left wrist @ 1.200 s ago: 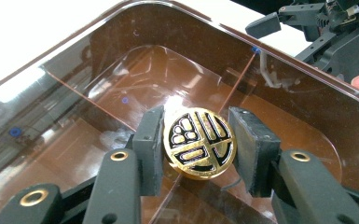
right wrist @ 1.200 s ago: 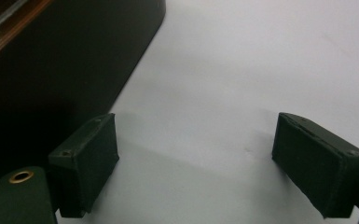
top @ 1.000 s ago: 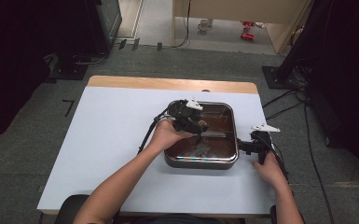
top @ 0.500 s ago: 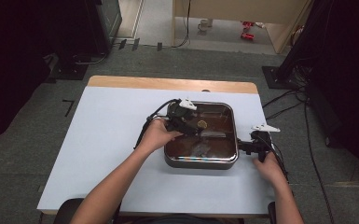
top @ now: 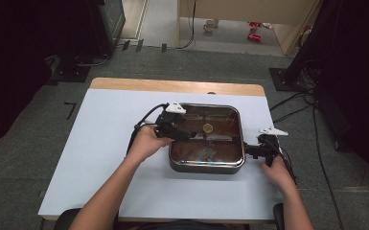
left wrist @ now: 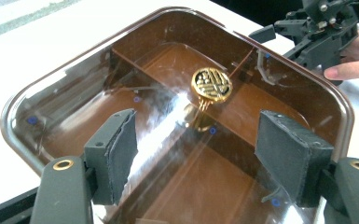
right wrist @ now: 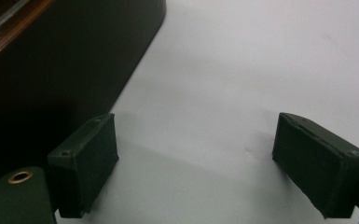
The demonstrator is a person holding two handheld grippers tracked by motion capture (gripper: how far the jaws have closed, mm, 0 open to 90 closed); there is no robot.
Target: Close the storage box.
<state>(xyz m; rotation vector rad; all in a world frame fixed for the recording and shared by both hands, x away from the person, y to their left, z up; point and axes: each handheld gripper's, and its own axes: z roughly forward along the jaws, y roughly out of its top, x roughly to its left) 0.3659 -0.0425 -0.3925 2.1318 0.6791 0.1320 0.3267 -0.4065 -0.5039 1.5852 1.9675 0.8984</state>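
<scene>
A square brown pan (top: 206,164) sits right of the table's centre under a glass lid (left wrist: 168,116) with a round gold knob (top: 207,128) (left wrist: 211,84). My left gripper (top: 190,135) (left wrist: 200,140) hovers over the left part of the lid. Its jaws are open and empty, and the knob lies ahead of them, apart from the pads. My right gripper (top: 248,151) (right wrist: 196,158) rests low on the table against the pan's right side, open, with only bare tabletop between its pads (right wrist: 86,158). The pan's dark wall (right wrist: 51,70) stands just beside its left pad.
The white tabletop (top: 105,143) has wide free room left of the pan and in front of it. A wooden strip (top: 172,86) runs along the far edge. Cables (top: 141,127) trail from both grippers. Dark equipment stands on the floor around the table.
My left gripper has drawn back to the left, from over the knob toward the pan's left edge. The right gripper has stayed in place.
</scene>
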